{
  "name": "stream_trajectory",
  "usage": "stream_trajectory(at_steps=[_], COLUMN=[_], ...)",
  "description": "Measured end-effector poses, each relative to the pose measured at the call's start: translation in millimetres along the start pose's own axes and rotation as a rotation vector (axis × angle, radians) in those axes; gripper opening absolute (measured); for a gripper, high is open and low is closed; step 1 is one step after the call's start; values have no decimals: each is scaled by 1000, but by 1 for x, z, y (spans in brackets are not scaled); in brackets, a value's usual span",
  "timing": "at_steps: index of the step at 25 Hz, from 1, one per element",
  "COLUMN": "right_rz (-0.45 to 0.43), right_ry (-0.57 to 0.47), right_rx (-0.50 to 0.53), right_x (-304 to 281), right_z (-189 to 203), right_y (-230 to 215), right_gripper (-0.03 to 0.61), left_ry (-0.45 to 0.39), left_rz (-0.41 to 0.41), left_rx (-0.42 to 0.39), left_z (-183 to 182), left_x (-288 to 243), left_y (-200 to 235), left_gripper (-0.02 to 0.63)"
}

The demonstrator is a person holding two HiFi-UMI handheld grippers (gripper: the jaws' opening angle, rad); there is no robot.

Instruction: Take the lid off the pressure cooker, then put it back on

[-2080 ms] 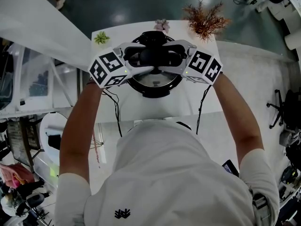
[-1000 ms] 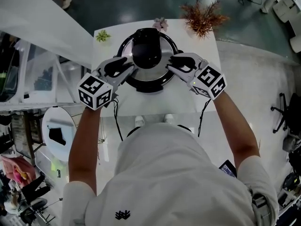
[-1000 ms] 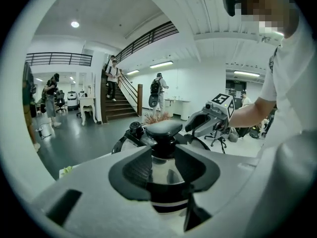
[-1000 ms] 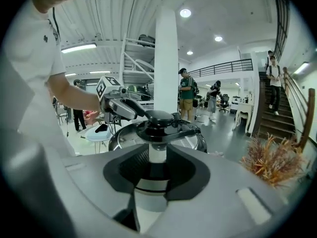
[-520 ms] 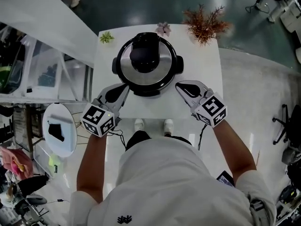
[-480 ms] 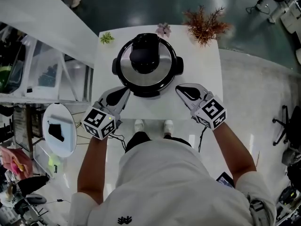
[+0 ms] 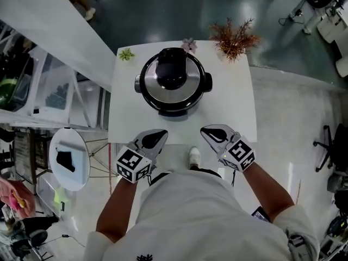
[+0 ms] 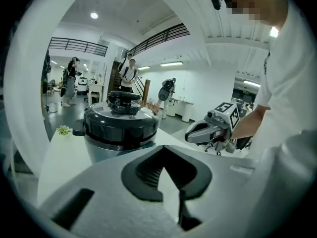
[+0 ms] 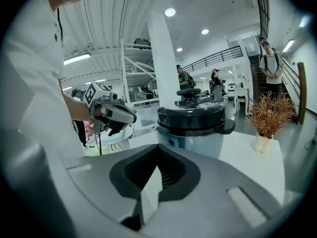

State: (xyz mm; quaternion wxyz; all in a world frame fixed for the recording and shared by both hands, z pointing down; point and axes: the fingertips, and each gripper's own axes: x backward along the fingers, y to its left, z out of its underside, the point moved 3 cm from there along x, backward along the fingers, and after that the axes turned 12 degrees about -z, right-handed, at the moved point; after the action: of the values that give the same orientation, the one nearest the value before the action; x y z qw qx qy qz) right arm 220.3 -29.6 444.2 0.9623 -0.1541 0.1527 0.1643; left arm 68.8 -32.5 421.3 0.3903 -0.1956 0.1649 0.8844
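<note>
Jaws together — left gripper (image 7: 159,135), right gripper (image 7: 210,132); lid (image 7: 172,74) on pressure cooker (image 7: 173,109).

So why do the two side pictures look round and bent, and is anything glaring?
Left gripper view and right gripper view: fisheye lenses, so dark round borders, bowed ceiling beams, and the left gripper and right gripper loom soft-edged up close. Head view: straighter, sharp, with shine on the pressure cooker lid and the glossy floor.
</note>
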Motion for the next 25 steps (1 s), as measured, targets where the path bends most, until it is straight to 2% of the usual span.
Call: stream_trajectory(at_steps=[6,15,25], right_rz=[29,90,140], right_ry=[2,-1,-18], right_rx=[9,-19,-36], right_x=[-22,-48,-55], right_z=[-6,-7,10], right_y=[48,131,200], right_gripper=[12,12,12], left_ry=[-6,1,-4], left_rz=[71,123,171], left_rx=[11,5,-17], left_z=[12,42,69], left_x=[40,119,166], left_y=[-2,-6,-21], left_gripper=[8,8,8])
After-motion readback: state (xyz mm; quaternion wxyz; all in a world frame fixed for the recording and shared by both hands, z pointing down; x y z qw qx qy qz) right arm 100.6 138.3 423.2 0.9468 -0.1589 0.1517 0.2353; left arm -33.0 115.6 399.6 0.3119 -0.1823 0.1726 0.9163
